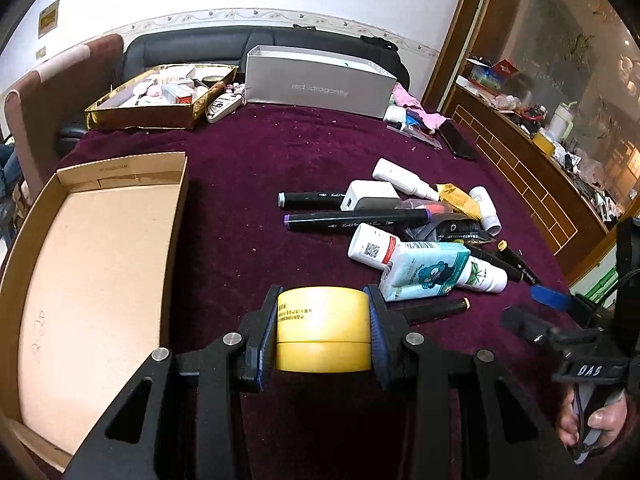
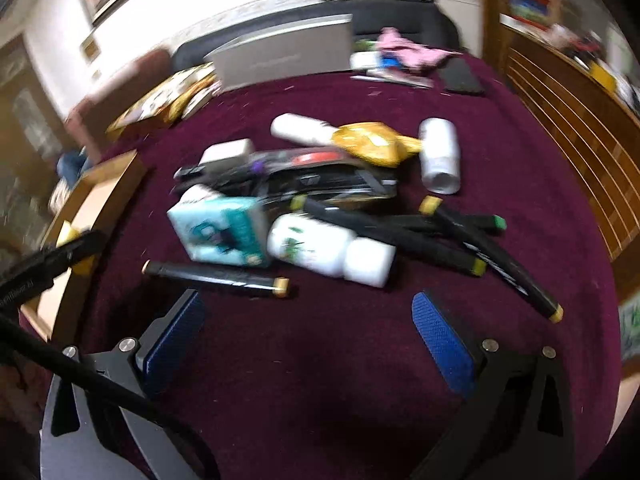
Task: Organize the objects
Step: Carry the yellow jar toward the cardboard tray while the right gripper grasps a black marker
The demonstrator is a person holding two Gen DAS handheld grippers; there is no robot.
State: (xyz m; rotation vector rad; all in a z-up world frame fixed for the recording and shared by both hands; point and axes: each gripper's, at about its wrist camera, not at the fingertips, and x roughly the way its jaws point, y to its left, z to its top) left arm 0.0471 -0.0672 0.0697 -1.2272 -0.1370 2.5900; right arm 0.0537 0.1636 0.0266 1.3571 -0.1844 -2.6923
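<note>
R wrist view blurred, labels unreadable. L gripper [image 1: 323, 330] pinches tape [image 1: 323, 328]; R gripper [image 2: 310, 334] spread. Grey box [image 1: 320, 84] reads "red dragonfly".

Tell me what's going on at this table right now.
A person is tidying a cluttered table with a handheld gripper in each hand. The left gripper is shut on a roll of yellow tape, held beside an open cardboard box that looks empty. The right gripper is open and holds nothing, facing the pile of markers, bottles and packets, nearest a black marker and a tissue pack. The pile remains unsorted on the maroon tablecloth.
</note>
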